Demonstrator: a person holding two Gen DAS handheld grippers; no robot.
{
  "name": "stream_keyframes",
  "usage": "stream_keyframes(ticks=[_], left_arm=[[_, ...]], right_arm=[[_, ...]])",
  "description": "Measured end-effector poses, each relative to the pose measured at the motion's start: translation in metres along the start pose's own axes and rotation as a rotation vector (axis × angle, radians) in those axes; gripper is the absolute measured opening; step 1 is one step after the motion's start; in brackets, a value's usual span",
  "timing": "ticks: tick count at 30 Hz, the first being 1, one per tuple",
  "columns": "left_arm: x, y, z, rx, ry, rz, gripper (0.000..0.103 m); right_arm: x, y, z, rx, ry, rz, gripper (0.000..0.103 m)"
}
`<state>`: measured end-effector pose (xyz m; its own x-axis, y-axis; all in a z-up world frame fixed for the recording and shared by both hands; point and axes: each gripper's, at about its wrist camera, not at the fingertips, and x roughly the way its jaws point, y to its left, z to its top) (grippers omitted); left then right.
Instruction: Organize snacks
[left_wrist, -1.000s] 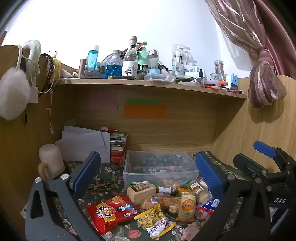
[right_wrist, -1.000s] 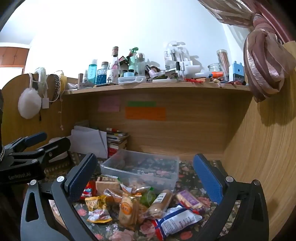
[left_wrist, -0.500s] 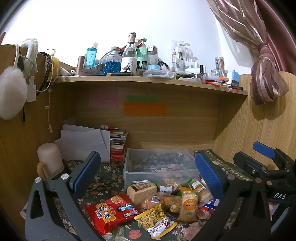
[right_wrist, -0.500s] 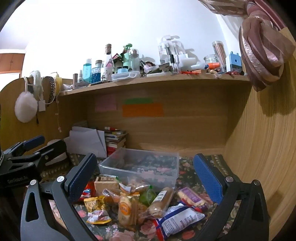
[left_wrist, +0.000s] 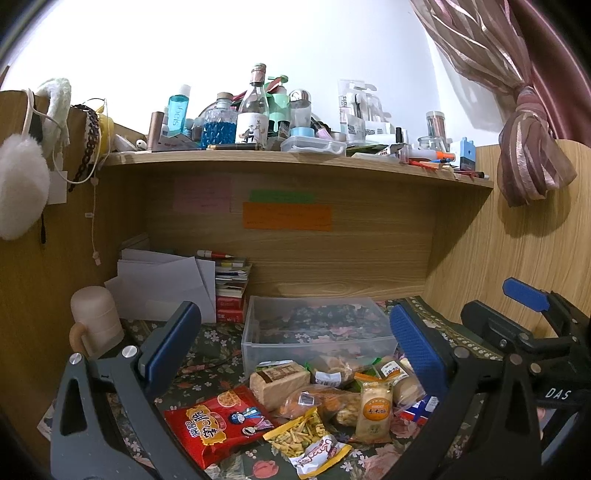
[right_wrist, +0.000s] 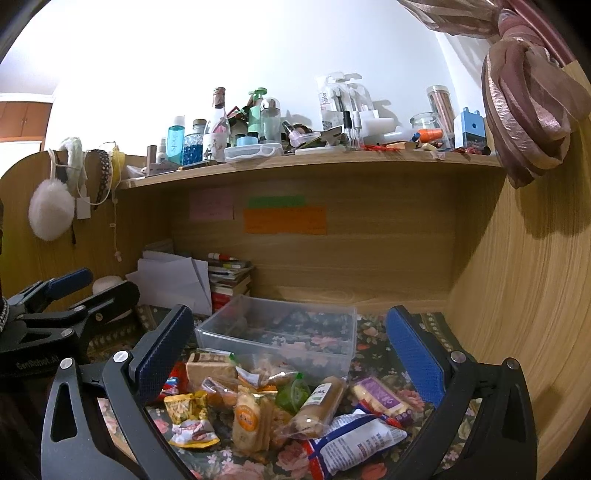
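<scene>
1. We hold the left gripper (left_wrist: 291, 339) spread wide with nothing between its blue pads; it hangs above the snack pile.
2. We hold the right gripper (right_wrist: 291, 343) spread just as wide and just as bare, over the same pile.
3. In the left wrist view, the clear plastic bin (left_wrist: 317, 326) sits at 12 o'clock from the pile on the floral cloth (left_wrist: 207, 350); only the cloth's pattern shows through it.
4. The snacks lie just in front of the bin, touching and overlapping. Red chip bag (left_wrist: 221, 424) at 7 o'clock of the heap, yellow stick-snack packet (left_wrist: 306, 439) at 6, brown bread loaf pack (left_wrist: 279, 378) near centre, orange-labelled cake pack (left_wrist: 375, 408) at 4.
5. In the right wrist view, a white and blue packet (right_wrist: 354, 441) lies at 5 o'clock, a purple bar (right_wrist: 380, 400) at 3.
6. The cluttered shelf (left_wrist: 295, 157) of bottles runs across 12 o'clock, well apart from the pile.
</scene>
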<state>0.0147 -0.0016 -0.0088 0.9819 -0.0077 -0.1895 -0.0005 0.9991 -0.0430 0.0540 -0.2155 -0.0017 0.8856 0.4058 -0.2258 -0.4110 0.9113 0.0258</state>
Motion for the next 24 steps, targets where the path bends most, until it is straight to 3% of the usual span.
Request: stream_keyframes(ticks=[24], left_arm=[[0.0020,0.0004,0.0023,-0.004,-0.003,0.002,0.103]], right_arm=[[0.0000,0.0016,0.0015,-0.001,-0.008,0.006,0.103]])
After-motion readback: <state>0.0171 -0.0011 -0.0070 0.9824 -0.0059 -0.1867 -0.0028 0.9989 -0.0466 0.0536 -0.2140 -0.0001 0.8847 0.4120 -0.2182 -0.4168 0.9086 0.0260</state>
